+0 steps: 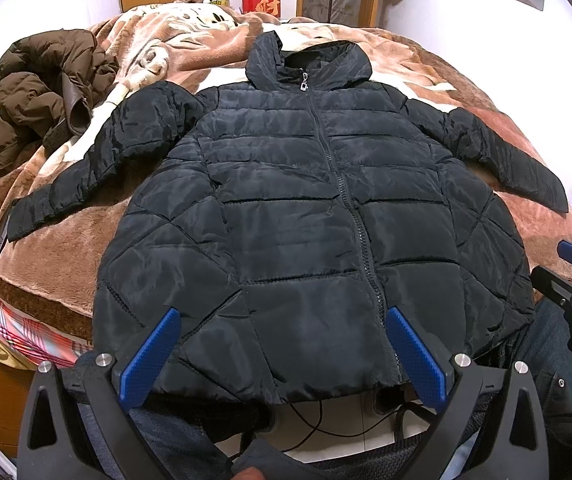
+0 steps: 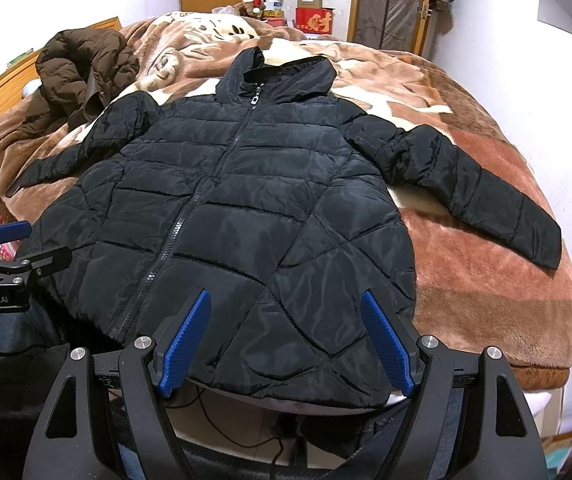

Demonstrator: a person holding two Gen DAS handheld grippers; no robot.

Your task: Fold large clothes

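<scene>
Where the bed is draped in a brown plush blanket, the black puffer jacket lies front up, zipped, sleeves spread, hem at the near edge. A brown coat is heaped far left. Left gripper and right gripper both gape, grasping nothing.

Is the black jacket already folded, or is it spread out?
Spread out: the black jacket lies flat on the blanket, zipped, both sleeves extended sideways.
</scene>
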